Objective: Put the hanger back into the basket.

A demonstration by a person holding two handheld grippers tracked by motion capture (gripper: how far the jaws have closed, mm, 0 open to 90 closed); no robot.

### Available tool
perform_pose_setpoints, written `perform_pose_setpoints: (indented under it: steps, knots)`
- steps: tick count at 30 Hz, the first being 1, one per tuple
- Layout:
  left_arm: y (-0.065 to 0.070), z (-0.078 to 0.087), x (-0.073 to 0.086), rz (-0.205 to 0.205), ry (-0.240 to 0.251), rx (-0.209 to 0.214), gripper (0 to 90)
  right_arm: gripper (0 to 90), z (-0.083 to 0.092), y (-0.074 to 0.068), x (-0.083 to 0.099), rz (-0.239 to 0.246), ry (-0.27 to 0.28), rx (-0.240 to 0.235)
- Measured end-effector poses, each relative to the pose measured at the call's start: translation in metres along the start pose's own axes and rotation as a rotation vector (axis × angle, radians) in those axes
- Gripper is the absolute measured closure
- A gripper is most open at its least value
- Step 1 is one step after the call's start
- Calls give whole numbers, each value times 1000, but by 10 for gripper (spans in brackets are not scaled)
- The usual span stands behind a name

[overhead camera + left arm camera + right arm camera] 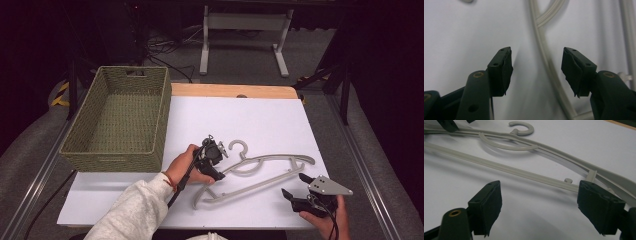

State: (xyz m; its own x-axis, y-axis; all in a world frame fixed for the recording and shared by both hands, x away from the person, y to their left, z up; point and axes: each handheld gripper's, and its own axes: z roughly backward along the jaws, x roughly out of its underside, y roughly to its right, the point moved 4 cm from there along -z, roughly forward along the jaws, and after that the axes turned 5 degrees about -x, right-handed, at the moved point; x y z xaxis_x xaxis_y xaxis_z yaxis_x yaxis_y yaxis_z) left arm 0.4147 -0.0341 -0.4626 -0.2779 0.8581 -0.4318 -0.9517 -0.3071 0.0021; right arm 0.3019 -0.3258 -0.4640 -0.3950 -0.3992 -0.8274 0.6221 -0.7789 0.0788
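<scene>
A grey plastic hanger lies flat on the white table top, hook toward the far side. My left gripper hovers over the hanger's left half, tilted down at it. It stands open, and in the left gripper view the hanger's thin curved arm runs between the jaws, untouched. My right gripper is open near the front right of the table, just short of the hanger's right end. In the right gripper view the hanger's straight bar crosses ahead of the jaws.
A green woven basket stands at the table's left side, with nothing showing inside. A wooden strip edges the far side of the table. A white desk frame stands on the floor beyond.
</scene>
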Motion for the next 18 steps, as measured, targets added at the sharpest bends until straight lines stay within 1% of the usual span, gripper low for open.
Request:
perform_pose_setpoints:
  steps: [2,3,5,7,9,10,11,12,13,14,15,16,18]
  knots:
    - [1,-5,-4,-14,-53,5,470,206,0,0,0,-3,-2,2]
    - [0,-7,-5,-17,-60,5,473,206,0,0,1,-2,-3,1]
    - [-2,-8,-10,-18,-61,10,484,206,0,1,0,-2,-3,2]
    - [-3,-10,-15,2,-58,0,498,206,0,2,0,-4,2,2]
    - [-3,-13,-21,-11,-62,-35,528,206,0,1,1,-4,1,2]
    - [-3,-13,-21,-11,-62,-35,547,206,0,1,1,-4,1,2]
    - [-2,-15,-23,-12,-59,-63,547,206,0,1,1,-3,-1,1]
    - [-2,-16,-27,-24,-68,-78,565,206,0,1,1,-6,-4,-1]
    - [-1,-16,-28,-26,-83,-83,572,206,0,1,1,-5,-6,-3]
    - [0,-16,-28,-31,-82,-91,585,206,0,1,1,-4,-8,-4]
    - [1,-16,-29,-43,-84,-90,598,206,0,1,1,-6,-6,-6]
    - [1,-16,-29,-43,-84,-90,625,206,0,1,1,-8,-7,-8]
    - [4,-16,-30,-60,-99,-82,687,205,0,1,1,-7,-6,-8]
